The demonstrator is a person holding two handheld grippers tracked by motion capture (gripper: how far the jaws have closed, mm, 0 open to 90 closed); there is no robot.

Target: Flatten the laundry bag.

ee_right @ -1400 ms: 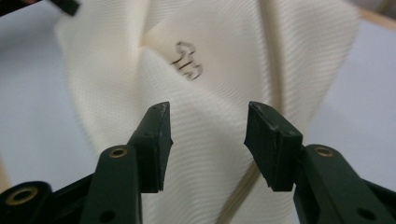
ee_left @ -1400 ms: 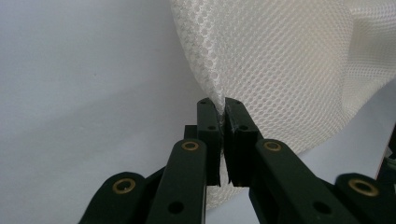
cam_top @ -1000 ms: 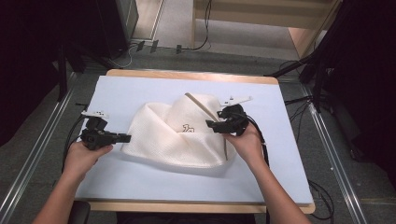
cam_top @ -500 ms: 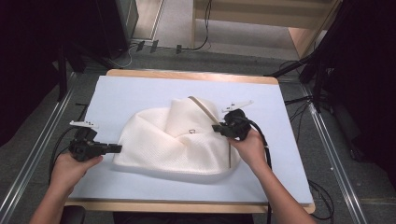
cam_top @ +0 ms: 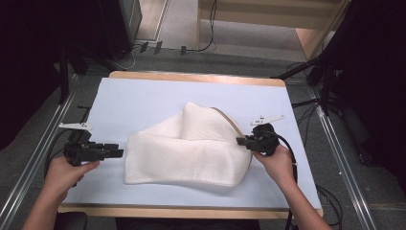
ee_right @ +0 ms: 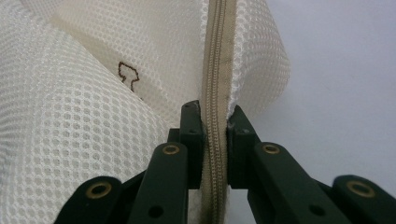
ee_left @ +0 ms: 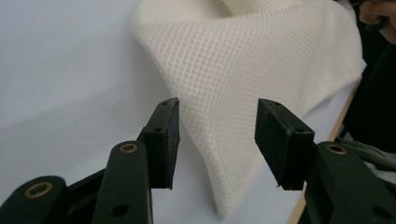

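A cream mesh bag (cam_top: pixel 186 153) with a tan zipper (ee_right: pixel 215 56) lies crumpled across the middle of the pale blue table top (cam_top: pixel 143 100). My left gripper (cam_top: pixel 117 152) sits just left of the bag's near-left corner. Its jaws have just been opening and now stand wide apart (ee_left: pixel 217 135), with the mesh corner (ee_left: pixel 243 60) lying in the gap and the pads clear of it. My right gripper (cam_top: pixel 241 141) is at the bag's right end. It closed within the last second and is now shut (ee_right: pixel 215 123) on the zipper edge.
The table's wooden front edge (cam_top: pixel 191 211) runs close to the bag's near side. Bare blue surface lies behind and to both sides of the bag. Metal rails (cam_top: pixel 28 163) flank the table, and cables (cam_top: pixel 306 103) trail off its right side.
The left gripper has drawn leftward, stretching the bag, and has let go of its corner. The right gripper has shifted right and toward me and has closed on the zipper edge. The bag now lies wider.
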